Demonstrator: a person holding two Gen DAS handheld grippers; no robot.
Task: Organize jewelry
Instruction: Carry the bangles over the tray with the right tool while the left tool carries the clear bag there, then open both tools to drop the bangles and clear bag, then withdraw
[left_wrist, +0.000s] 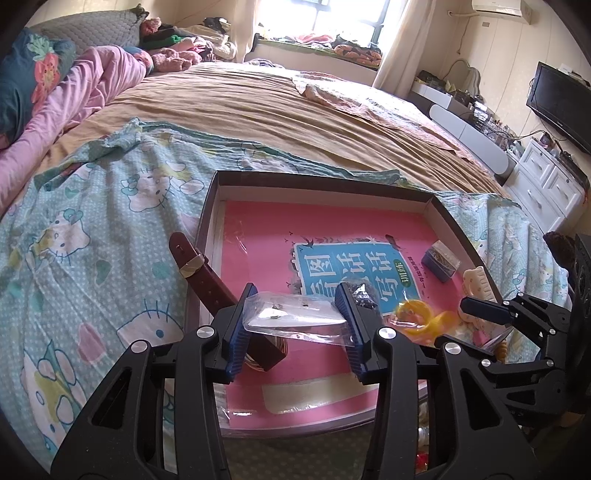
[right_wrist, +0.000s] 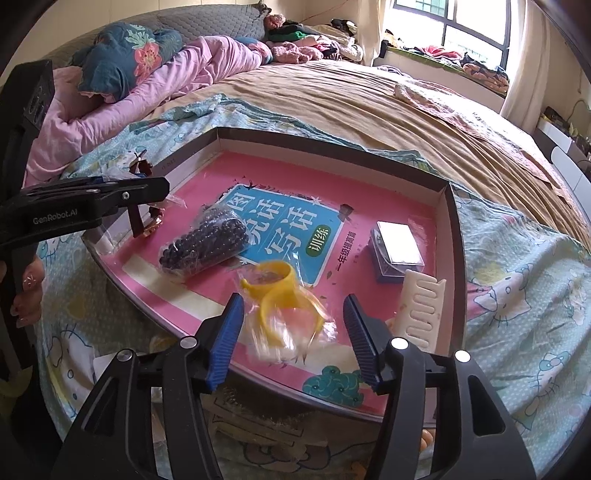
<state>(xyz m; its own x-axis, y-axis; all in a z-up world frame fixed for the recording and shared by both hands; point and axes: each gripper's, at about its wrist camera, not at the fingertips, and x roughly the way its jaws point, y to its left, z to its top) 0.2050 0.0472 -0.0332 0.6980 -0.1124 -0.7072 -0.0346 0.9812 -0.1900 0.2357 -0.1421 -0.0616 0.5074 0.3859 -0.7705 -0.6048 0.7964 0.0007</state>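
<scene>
Both cameras ride on the handheld grippers and look steeply down along their fingers, close over the shallow box (left_wrist: 325, 180) on the bed (left_wrist: 258, 107). The left wrist view sits at the box's near left side, facing the window (left_wrist: 325, 14). The right wrist view hangs further right, facing likewise. They share the box and each other's gripper.

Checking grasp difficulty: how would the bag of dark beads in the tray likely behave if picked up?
The bag of dark beads would probably sag and shift, since its loose beads sit in thin film. The glossy wrap looks slippery. It may feel heavy for its size, being packed full, and pushed, it might roll a little.
</scene>
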